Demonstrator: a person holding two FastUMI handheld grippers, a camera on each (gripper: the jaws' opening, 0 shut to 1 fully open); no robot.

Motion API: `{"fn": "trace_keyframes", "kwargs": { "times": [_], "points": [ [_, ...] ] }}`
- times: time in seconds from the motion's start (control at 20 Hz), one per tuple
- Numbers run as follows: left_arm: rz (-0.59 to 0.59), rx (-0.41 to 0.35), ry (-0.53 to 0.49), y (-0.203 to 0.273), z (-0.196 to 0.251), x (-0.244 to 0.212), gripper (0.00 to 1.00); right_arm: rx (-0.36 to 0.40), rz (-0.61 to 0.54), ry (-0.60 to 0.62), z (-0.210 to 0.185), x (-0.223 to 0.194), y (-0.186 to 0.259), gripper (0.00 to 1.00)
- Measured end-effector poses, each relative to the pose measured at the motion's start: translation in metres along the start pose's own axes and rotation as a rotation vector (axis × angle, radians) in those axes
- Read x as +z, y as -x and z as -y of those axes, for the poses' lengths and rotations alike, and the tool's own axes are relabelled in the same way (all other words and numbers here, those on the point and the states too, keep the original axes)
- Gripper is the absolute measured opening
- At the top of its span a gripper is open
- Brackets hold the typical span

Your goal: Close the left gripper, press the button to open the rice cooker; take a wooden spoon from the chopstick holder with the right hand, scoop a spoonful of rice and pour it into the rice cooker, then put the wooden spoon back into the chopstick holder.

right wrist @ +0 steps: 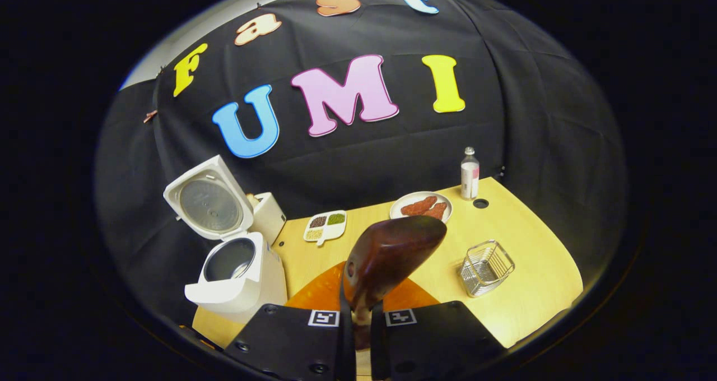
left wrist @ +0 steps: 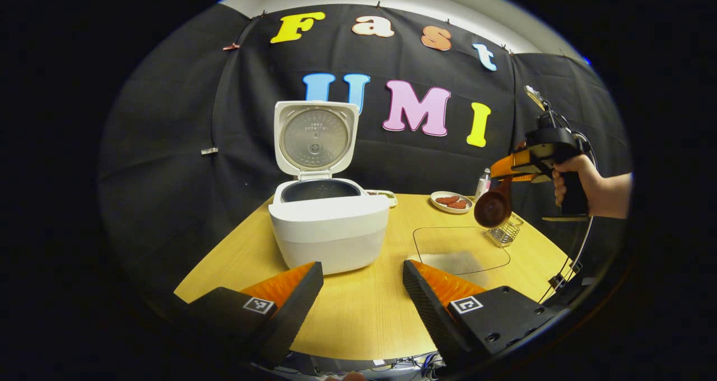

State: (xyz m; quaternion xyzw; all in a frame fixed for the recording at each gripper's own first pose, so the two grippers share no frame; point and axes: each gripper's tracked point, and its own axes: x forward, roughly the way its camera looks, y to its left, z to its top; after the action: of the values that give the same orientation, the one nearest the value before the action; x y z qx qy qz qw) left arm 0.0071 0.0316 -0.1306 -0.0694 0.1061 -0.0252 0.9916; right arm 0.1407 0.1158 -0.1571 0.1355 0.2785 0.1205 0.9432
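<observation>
The white rice cooker (left wrist: 327,224) stands on the wooden table (left wrist: 364,314) with its lid (left wrist: 315,138) up and its dark inner pot showing. My left gripper (left wrist: 363,274) is open just in front of the cooker, with nothing between its fingers. At the right a hand holds my right gripper (left wrist: 507,171), shut on the handle of a dark wooden spoon (left wrist: 493,207), which hangs above the wire chopstick holder (left wrist: 504,231). In the right gripper view the spoon (right wrist: 392,252) rises from my shut gripper (right wrist: 358,308), with the holder (right wrist: 486,267) to its right and the cooker (right wrist: 235,263) at the left.
A sectioned dish of grains (right wrist: 326,225) sits behind the cooker. A plate of red food (right wrist: 421,206) and a small bottle (right wrist: 469,173) stand at the back right. A transparent mat (left wrist: 459,249) lies to the right of the cooker. The table's edge curves close on the right.
</observation>
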Motion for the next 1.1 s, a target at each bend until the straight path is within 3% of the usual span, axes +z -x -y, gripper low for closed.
{"fn": "trace_keyframes", "kwargs": {
  "times": [0.35, 0.6, 0.75, 1.1],
  "points": [
    [-0.03, 0.0, -0.004, 0.006, -0.006, -0.015, 0.98, -0.038, -0.03, 0.07, 0.006, -0.059, -0.022, 0.15],
    [-0.092, -0.037, -0.03, 0.008, -0.002, -0.03, 0.98, -0.155, -0.006, 0.171, 0.034, -0.09, -0.036, 0.15],
    [-0.093, -0.056, -0.055, 0.008, -0.001, -0.027, 0.98, -0.175, -0.014, 0.194, 0.031, -0.109, -0.044, 0.15],
    [-0.083, -0.057, -0.055, 0.005, -0.009, -0.026, 0.98, -0.127, -0.098, 0.007, -0.008, -0.145, -0.045, 0.15]
  ]
}}
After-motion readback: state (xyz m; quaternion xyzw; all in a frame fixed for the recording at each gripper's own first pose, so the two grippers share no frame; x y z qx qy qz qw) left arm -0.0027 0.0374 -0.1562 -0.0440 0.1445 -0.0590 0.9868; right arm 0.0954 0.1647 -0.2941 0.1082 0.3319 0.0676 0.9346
